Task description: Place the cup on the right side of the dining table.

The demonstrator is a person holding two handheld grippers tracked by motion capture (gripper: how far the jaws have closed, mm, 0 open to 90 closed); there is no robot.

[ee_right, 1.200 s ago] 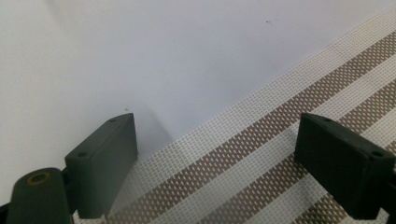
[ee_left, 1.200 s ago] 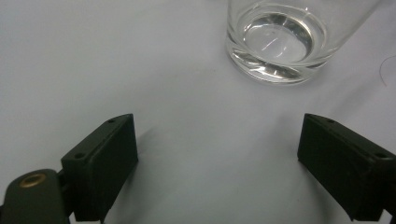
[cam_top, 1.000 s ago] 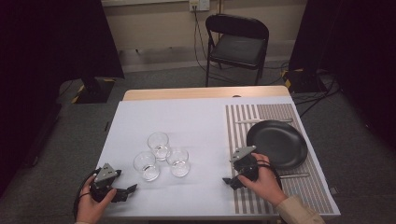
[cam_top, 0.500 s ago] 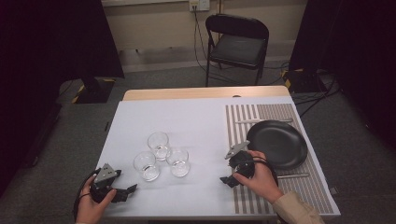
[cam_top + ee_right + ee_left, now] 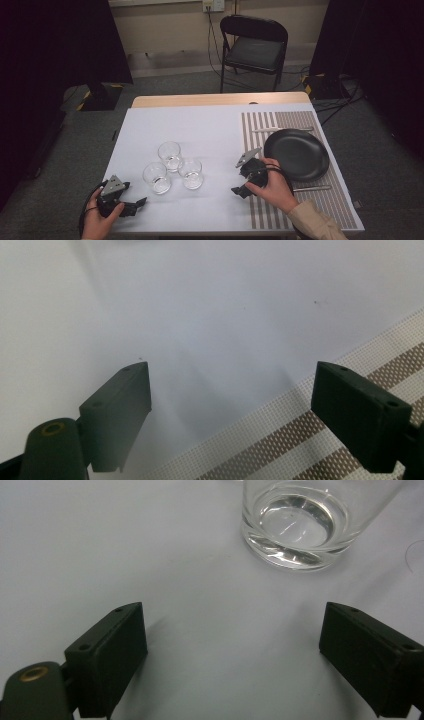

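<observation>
The left tool [image 5: 232,655] rests low on the white worktop [image 5: 215,130], jaws wide apart and empty; just ahead stands a clear glass [image 5: 305,522], its rim cut off at the top edge. The right tool [image 5: 232,415], jaws also spread with nothing between them, hovers over the edge of the striped placemat [image 5: 300,440], near the black plate [image 5: 297,154]. From above, three glasses [image 5: 172,167] cluster between the tools.

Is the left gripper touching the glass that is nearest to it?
Apart. In the left gripper view, bare white table lies between the open jaws of the left gripper and the nearest glass.
</observation>
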